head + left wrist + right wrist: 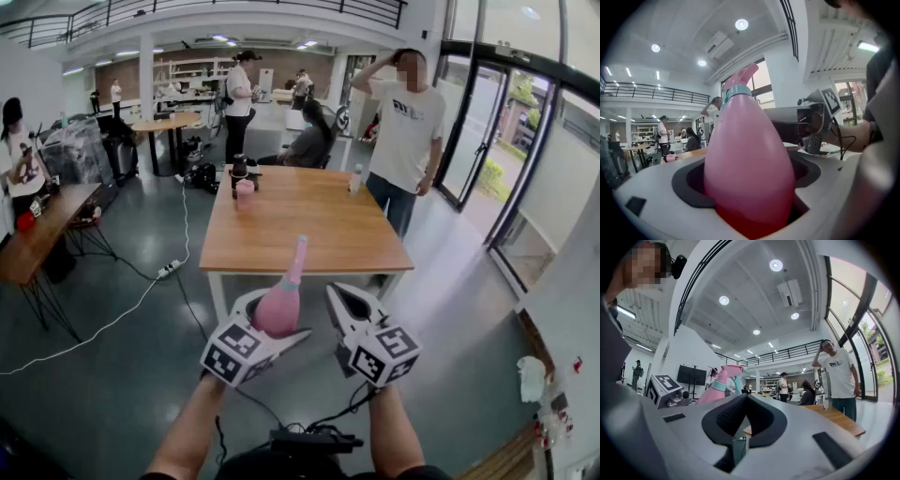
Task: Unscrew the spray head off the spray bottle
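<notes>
left gripper [267,328]: jaws pinching the fat lower body of the pink spray bottle [279,305]; in its own view the body fills the gap between both pads.
right gripper [345,302]: jaws pressed together, nothing between them.
bottle location: lower centre of the head view, held in the air just short of the near edge of the wooden surface [309,234], not resting on it.
long axis: runs from the left jaws up the frame, tip leaning slightly right; spray head [298,255] at the far end, teal collar [735,91] just under it.
key relation: I read the head as up and left of the right jaws in the head view. In the right gripper view it sits left of centre, above the jaw line, apart from them.
nearer hand: right is the free one, just beside the bottle.
next, my call: right jaws must spread, then shift left and up to straddle the head across its axis.
risk: bottle twisting inside the left grip.
</notes>
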`<control>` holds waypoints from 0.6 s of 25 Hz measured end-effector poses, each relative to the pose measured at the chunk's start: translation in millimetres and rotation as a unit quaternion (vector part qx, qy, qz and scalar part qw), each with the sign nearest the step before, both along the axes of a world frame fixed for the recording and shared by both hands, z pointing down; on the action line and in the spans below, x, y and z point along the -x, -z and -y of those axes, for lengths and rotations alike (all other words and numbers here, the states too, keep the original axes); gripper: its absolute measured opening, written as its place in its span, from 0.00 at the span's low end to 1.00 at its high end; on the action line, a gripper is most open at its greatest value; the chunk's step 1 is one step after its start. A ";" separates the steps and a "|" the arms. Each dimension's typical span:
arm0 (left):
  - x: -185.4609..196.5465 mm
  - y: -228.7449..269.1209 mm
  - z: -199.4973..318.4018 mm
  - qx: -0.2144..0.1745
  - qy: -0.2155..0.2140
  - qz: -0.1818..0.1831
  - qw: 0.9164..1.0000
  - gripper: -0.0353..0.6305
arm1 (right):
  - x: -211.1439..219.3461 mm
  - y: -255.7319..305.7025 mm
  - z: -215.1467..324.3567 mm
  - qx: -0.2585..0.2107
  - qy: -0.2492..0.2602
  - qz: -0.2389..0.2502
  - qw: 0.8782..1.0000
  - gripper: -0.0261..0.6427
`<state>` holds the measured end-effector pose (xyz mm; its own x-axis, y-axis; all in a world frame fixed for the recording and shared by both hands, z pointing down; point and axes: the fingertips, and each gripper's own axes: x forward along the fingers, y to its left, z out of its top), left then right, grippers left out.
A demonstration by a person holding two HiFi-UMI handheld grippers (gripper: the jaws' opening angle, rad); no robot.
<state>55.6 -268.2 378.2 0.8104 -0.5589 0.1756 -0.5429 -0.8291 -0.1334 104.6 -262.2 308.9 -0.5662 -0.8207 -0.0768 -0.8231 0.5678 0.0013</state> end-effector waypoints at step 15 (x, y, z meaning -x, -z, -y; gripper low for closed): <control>-12.0 -4.0 -7.3 0.008 -0.004 0.006 1.000 0.73 | 1.3 3.8 -13.2 -0.008 0.022 -0.001 1.000 0.05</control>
